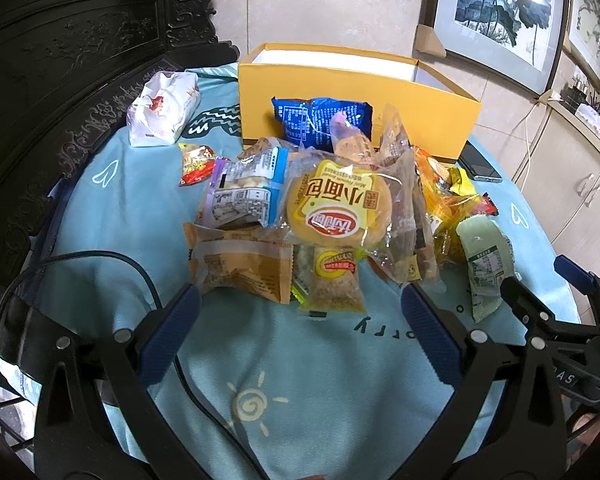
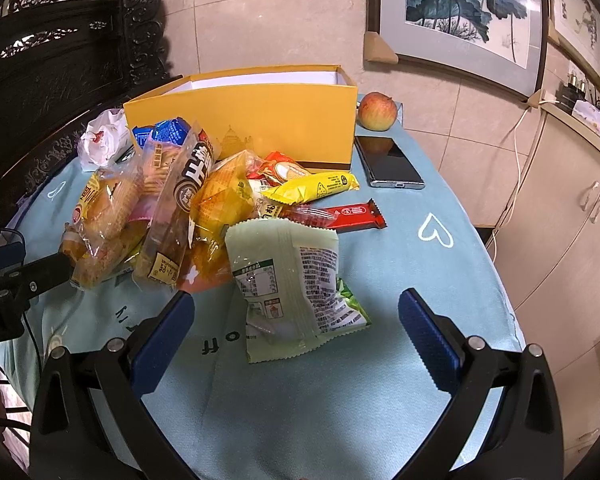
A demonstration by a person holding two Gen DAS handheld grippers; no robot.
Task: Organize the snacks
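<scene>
Left wrist cam: the snack pile point(image 1: 332, 216) sits mid-table on the blue tablecloth point(image 1: 140, 216), right in front of the open yellow box point(image 1: 356, 92). A white packet point(image 1: 162, 110) lies off to the left, and a black cable point(image 1: 100, 258) trails nearby. The left gripper point(image 1: 300, 312) is spread wide, holding nothing, just short of the pile.

Right wrist cam: a pale green packet point(image 2: 292, 280) is nearest the right gripper point(image 2: 296, 320), which gapes wide and empty. A phone point(image 2: 388, 162) and an apple point(image 2: 377, 111) sit beside the box.
</scene>
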